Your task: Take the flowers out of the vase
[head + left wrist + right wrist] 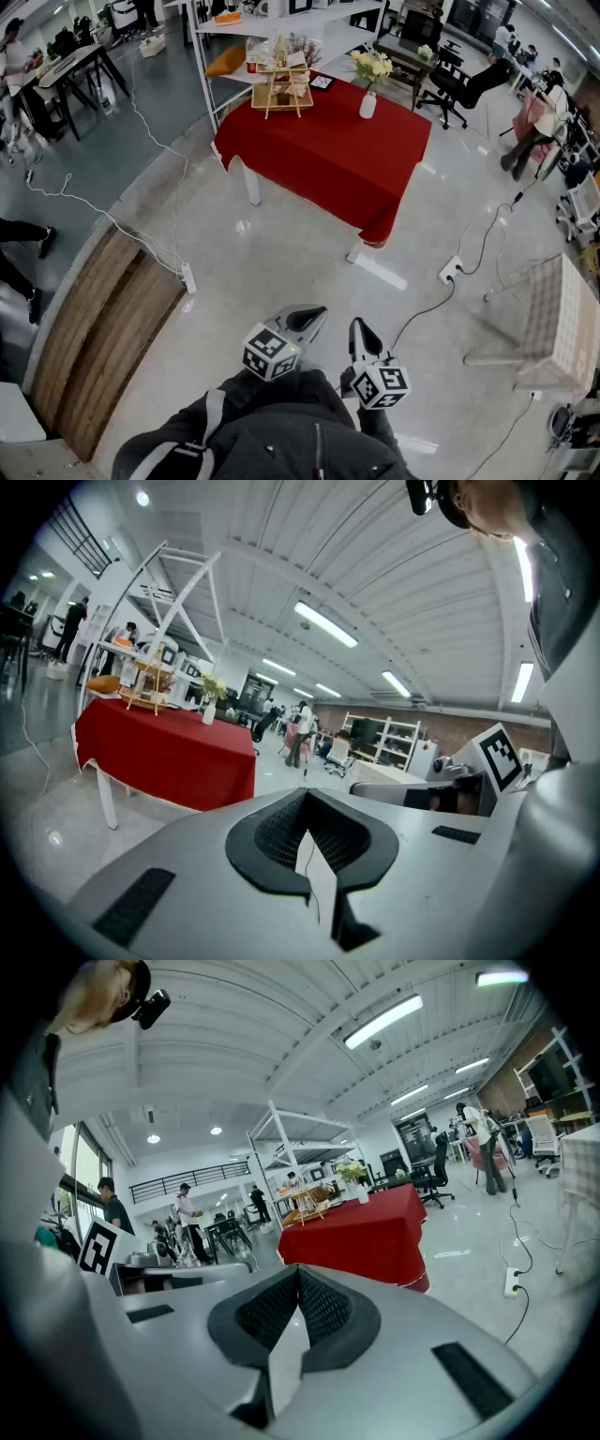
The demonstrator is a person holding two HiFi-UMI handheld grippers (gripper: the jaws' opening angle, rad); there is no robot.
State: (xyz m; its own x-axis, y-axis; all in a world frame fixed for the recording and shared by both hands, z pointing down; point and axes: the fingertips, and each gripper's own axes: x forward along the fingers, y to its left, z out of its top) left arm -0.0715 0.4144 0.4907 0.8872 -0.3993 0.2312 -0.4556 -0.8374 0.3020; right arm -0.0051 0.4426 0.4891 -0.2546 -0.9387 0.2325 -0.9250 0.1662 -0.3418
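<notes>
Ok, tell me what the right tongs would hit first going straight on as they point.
Nothing near. The right tongs, shut, aim over the floor at the red-clothed table; its near side looks first in line, though tilted slightly down they may meet floor sooner.

Open-plan office with desks (75, 58) and swivel chairs (459, 89)

Head view looks steeply down at the floor: left hand-held gripper (314, 315) and right hand-held gripper (359, 326) close at the bottom, table (328, 159) far ahead. Both gripper views sit low, facing along their jaws. All three share that distant table.
</notes>
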